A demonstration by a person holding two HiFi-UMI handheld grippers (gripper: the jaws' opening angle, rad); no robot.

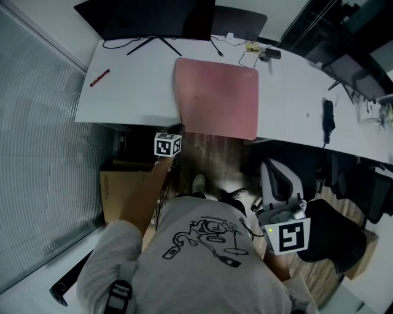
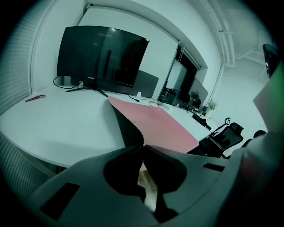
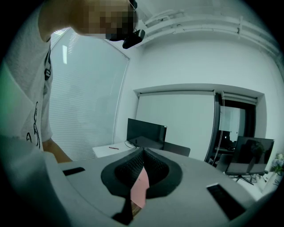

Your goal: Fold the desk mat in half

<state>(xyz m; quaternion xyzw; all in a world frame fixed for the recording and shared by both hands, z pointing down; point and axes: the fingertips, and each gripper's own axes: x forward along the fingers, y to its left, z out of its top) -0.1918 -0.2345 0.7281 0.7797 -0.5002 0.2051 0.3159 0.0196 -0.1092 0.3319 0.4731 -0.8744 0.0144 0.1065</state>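
The pink desk mat (image 1: pixel 218 98) lies on the white desk (image 1: pixel 135 92), its near edge hanging over the desk's front. My left gripper (image 1: pixel 177 130) is shut on the mat's near left corner. In the left gripper view the jaws (image 2: pixel 143 145) pinch that edge, and the mat (image 2: pixel 155 122) is raised along its left side so the dark underside (image 2: pixel 126 126) shows. My right gripper (image 1: pixel 276 214) is low beside the person's body, well short of the desk. Its jaws (image 3: pixel 143 153) are shut with nothing in them, and the mat shows far off through the gap below the tips.
A black monitor (image 1: pixel 159 18) stands at the desk's back and a red pen (image 1: pixel 99 77) lies to the left. Cables and small items (image 1: pixel 258 52) lie behind the mat, and a black object (image 1: pixel 328 119) to the right. An office chair (image 1: pixel 282 181) and a cardboard box (image 1: pixel 123 190) stand below the desk.
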